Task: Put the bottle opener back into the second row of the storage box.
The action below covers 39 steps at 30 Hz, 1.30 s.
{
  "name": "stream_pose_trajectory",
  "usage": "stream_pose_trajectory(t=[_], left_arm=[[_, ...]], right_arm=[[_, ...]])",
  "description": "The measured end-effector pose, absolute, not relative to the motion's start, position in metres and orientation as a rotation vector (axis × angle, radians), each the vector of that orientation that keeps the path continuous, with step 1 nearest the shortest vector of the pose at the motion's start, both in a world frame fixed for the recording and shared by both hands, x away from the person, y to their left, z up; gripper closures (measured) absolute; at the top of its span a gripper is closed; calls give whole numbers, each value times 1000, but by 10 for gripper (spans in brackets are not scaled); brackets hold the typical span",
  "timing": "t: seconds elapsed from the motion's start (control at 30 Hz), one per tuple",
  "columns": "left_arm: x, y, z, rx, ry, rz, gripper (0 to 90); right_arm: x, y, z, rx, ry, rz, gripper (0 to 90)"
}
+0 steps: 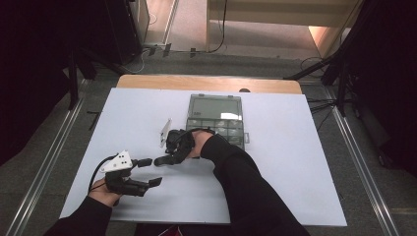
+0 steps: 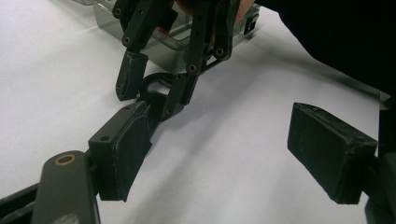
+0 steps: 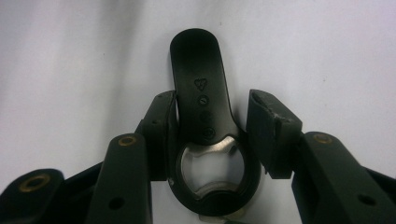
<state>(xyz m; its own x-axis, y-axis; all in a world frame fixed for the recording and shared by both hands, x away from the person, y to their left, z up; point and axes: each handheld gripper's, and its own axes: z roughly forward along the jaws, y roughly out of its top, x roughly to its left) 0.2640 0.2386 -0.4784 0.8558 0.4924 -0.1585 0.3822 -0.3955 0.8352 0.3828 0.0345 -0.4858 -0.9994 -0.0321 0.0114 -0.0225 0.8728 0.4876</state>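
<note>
The black plastic bottle opener with a steel-lined ring (image 3: 205,126) lay flat on the white table sheet (image 1: 275,187), near the person's side and well in front of the clear plastic compartment box (image 1: 216,118). The right gripper (image 3: 212,128) stood over it, narrowed around the neck: the left pad (image 3: 163,135) touched the handle, the right pad (image 3: 266,133) stood just apart. The grip was therefore one-sided, and closing further could push the opener sideways or twist it out, since the neck tapers and the plastic looked slick. The left gripper (image 2: 233,154) hovered wide and empty close by, and might be bumped. The right gripper view showed the pad contact and the embossed marks; the high view showed instead both hands, the box and a thin clear strip (image 1: 165,132).
</note>
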Motion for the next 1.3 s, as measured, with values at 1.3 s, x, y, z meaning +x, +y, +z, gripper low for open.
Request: stream_pose_trajectory(t=[1.3], left_arm=[[264, 239, -478, 2027, 635, 138, 211]], right_arm=[[384, 40, -471, -207, -2939, -782, 667]])
